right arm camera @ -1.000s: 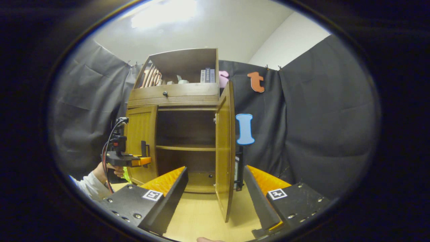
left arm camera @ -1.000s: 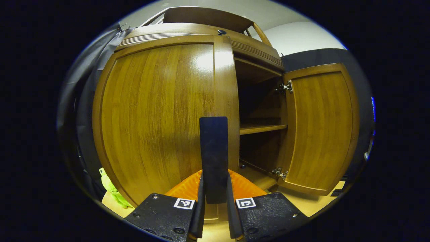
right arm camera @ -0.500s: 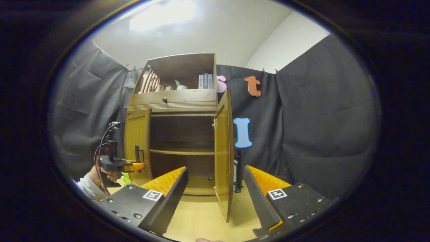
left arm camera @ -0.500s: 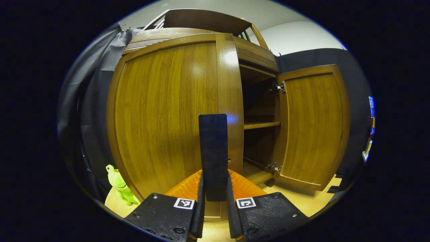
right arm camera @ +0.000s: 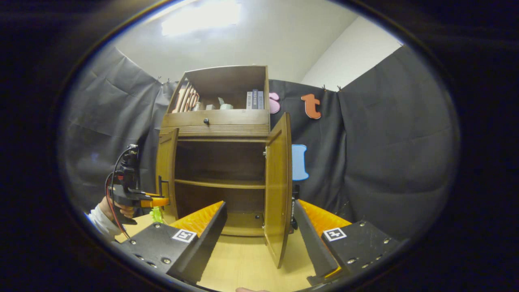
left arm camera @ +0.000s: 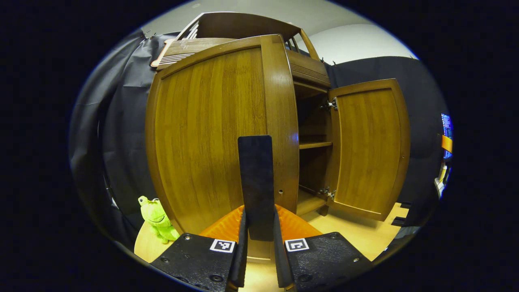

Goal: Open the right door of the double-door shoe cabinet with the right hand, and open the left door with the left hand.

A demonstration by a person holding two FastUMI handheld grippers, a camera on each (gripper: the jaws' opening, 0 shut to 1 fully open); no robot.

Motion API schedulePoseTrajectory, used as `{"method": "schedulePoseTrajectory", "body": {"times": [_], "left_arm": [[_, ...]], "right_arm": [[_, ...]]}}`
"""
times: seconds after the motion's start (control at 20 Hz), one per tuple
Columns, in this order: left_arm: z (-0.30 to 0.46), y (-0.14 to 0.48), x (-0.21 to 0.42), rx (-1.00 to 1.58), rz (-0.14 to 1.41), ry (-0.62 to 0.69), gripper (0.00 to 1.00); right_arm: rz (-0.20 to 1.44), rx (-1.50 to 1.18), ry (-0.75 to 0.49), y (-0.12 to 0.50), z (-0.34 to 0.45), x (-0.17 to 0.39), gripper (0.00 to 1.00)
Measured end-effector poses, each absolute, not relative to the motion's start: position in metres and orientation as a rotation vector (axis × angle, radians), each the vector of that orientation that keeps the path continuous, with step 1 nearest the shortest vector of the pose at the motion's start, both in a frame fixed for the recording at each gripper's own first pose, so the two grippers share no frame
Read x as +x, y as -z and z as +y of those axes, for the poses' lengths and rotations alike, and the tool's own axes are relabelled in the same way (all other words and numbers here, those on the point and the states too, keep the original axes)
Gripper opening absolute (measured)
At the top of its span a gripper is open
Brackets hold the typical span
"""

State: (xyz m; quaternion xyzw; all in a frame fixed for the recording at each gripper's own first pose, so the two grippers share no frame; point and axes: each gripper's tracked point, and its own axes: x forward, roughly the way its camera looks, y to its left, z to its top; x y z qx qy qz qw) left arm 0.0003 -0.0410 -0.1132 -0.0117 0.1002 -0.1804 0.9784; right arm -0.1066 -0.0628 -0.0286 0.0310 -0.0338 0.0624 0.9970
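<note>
The shoe cabinet (right arm camera: 221, 170) of glossy brown wood stands on the pale surface (right arm camera: 243, 259) against the booth's wall. An open top shelf holds books (right arm camera: 253, 99); below it is a drawer with a dark knob. Both doors stand swung out, showing a dark interior with one shelf. The left door (left arm camera: 215, 134) has a vertical black handle (left arm camera: 256, 186), and the left hand-held gripper (left arm camera: 259, 259) pinches that handle between its fingers. The right door (right arm camera: 279, 186) stands edge-on between the widely spread fingers of the right hand-held gripper (right arm camera: 259, 239), untouched. A green plush frog (left arm camera: 156, 219) sits beside the cabinet.
</note>
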Motion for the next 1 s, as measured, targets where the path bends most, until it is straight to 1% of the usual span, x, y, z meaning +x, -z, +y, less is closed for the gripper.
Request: {"method": "schedulePoseTrajectory", "body": {"times": [0.4,0.7,1.0], "left_arm": [[-0.012,0.109,-0.03,-0.016,0.205,0.343,0.31],[0.014,0.106,-0.048,-0.013,0.199,0.305,0.31],[0.044,0.103,-0.063,-0.007,0.178,0.261,0.3]], "right_arm": [[-0.083,0.09,-0.154,0.019,-0.047,-0.114,0.98],[-0.046,0.076,-0.17,0.026,-0.034,-0.117,0.97],[-0.066,0.089,-0.201,0.017,-0.015,-0.126,0.98]]}}
